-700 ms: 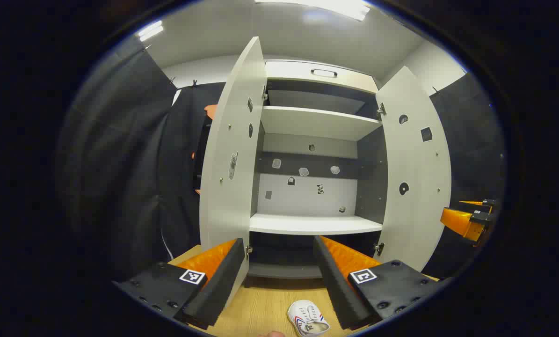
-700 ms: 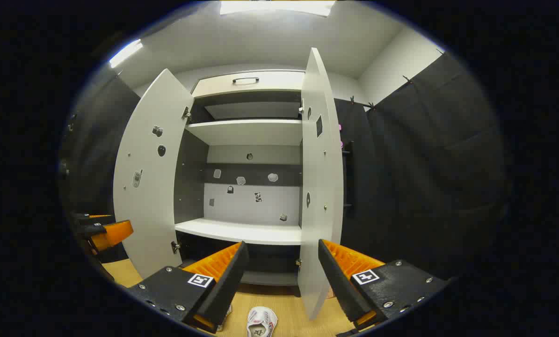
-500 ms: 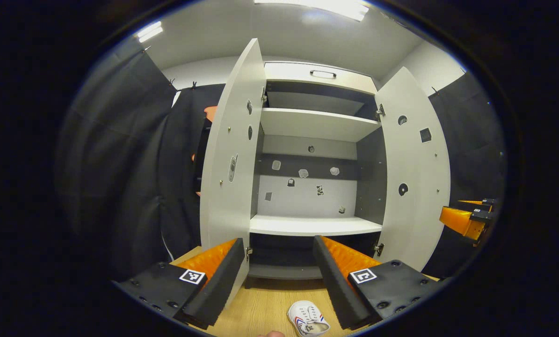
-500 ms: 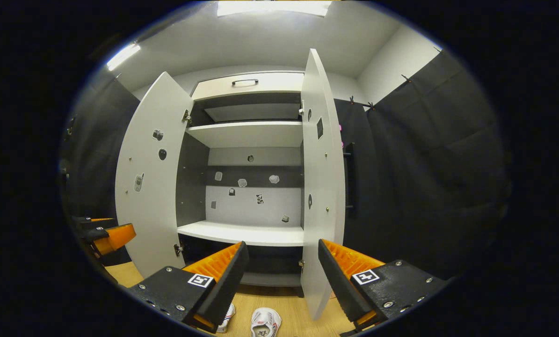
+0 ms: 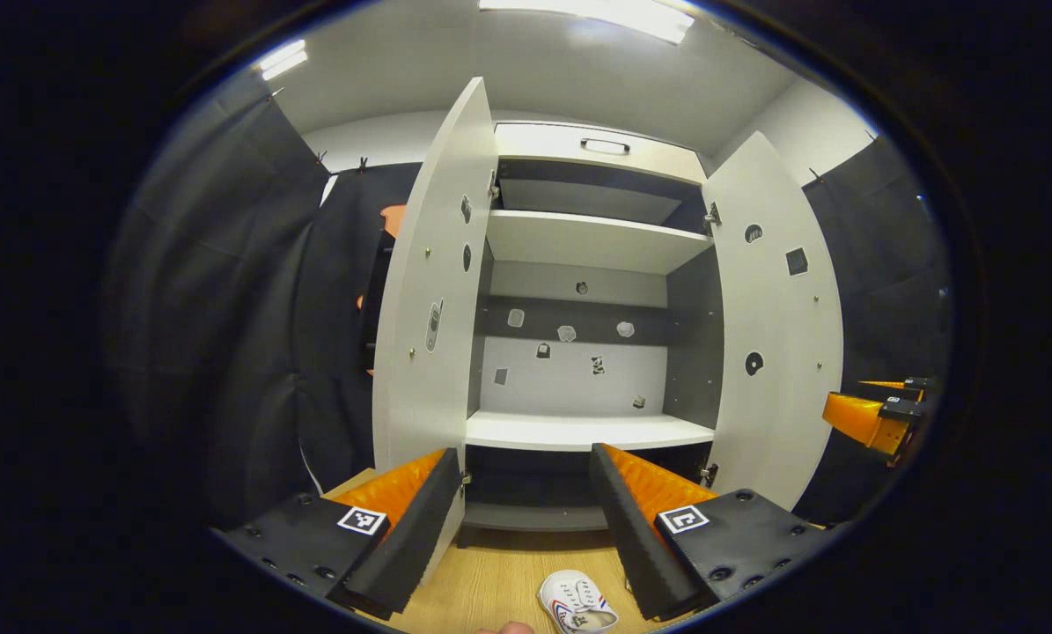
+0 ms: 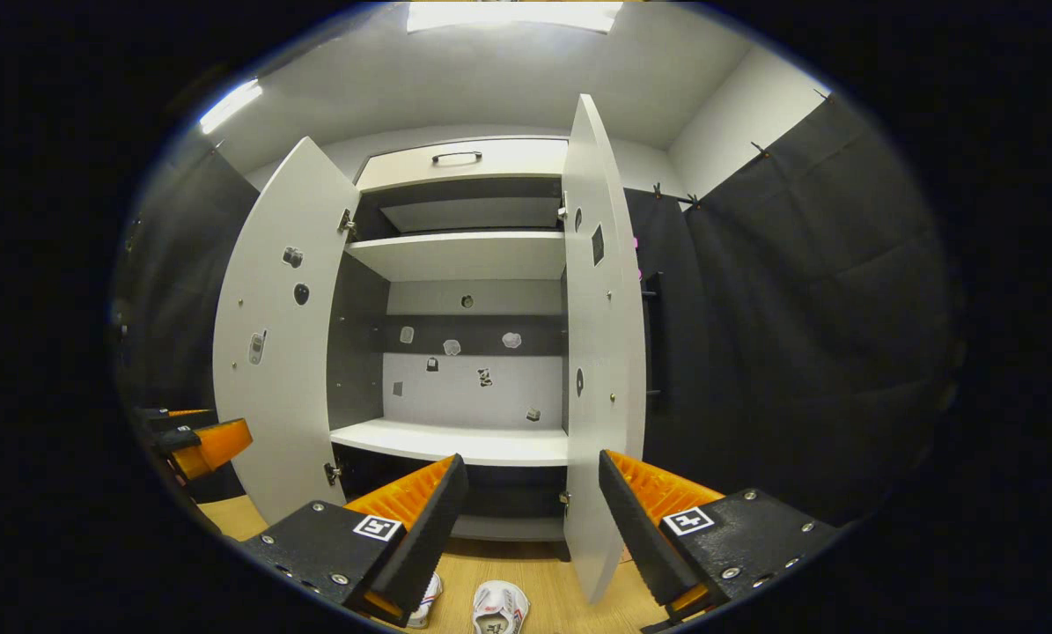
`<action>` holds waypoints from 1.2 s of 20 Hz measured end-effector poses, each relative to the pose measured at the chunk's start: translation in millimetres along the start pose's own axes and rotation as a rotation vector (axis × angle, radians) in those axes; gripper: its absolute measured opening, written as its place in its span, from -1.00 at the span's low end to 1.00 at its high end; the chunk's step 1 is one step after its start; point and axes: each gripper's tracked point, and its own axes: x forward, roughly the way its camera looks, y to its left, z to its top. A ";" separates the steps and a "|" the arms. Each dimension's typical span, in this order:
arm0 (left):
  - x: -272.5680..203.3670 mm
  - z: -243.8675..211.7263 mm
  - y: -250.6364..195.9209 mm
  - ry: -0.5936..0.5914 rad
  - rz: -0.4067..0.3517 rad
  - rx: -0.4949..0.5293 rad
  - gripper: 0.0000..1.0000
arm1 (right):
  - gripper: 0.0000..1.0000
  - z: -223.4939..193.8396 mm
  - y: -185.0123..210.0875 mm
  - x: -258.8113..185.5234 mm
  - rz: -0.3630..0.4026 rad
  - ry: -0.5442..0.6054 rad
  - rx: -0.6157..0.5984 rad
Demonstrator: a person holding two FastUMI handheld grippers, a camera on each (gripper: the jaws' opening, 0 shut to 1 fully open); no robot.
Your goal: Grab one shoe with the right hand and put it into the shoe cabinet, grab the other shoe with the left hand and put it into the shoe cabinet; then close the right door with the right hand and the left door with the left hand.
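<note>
You are holding both grippers, left (image 5: 526, 519) and right (image 6: 530, 528), with fingers spread apart, gripping nothing. Two white canvas shoes (image 6: 497, 609) are lying on the wooden floor (image 6: 570, 590) (toes toward you) before the open white two-door shoe cabinet (image 6: 464, 255).

a recording booth: black cloth walls (image 6: 798, 308) around a lone shoe cabinet (image 5: 592, 238).
</note>
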 end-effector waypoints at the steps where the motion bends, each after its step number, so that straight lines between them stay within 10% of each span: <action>1: -0.2 1.8 0.7 -0.004 0.000 0.003 0.92 | 0.84 1.2 1.1 0.1 0.002 -0.001 -0.001; 17: -4.5 5.4 3.4 -0.013 -0.004 0.006 0.92 | 0.84 -1.3 15.3 2.2 0.023 -0.004 -0.028; 24: -9.6 -3.2 5.6 0.000 0.007 -0.019 0.93 | 0.84 -108.4 27.6 10.0 0.065 0.219 -0.054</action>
